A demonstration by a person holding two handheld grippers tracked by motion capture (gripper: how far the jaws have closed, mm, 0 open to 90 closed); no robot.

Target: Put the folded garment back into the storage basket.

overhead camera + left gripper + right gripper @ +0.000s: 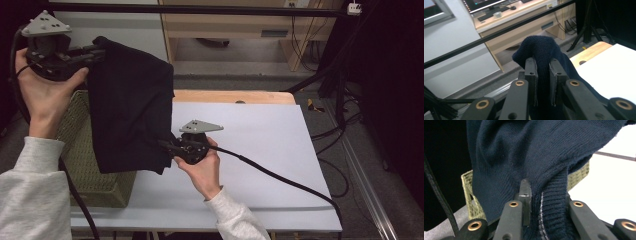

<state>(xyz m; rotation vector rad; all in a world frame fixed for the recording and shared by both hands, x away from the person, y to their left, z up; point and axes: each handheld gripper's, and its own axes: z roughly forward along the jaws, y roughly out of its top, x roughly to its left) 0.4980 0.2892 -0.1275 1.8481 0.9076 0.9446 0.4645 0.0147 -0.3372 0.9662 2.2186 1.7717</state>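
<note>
While your left hand holds the left gripper [95,52] high at the table's left edge, its jaws are pinched tight on a top fold of the dark blue knitted garment [131,105]. From there the cloth hangs in the air, draped in front of the green woven basket [95,170] (which stands at the left end of the white table top [260,145]). Lower down, your right gripper [167,146] clamps the garment's ribbed hem at its bottom right corner, just above the white surface, with its cable trailing off to the right.
</note>
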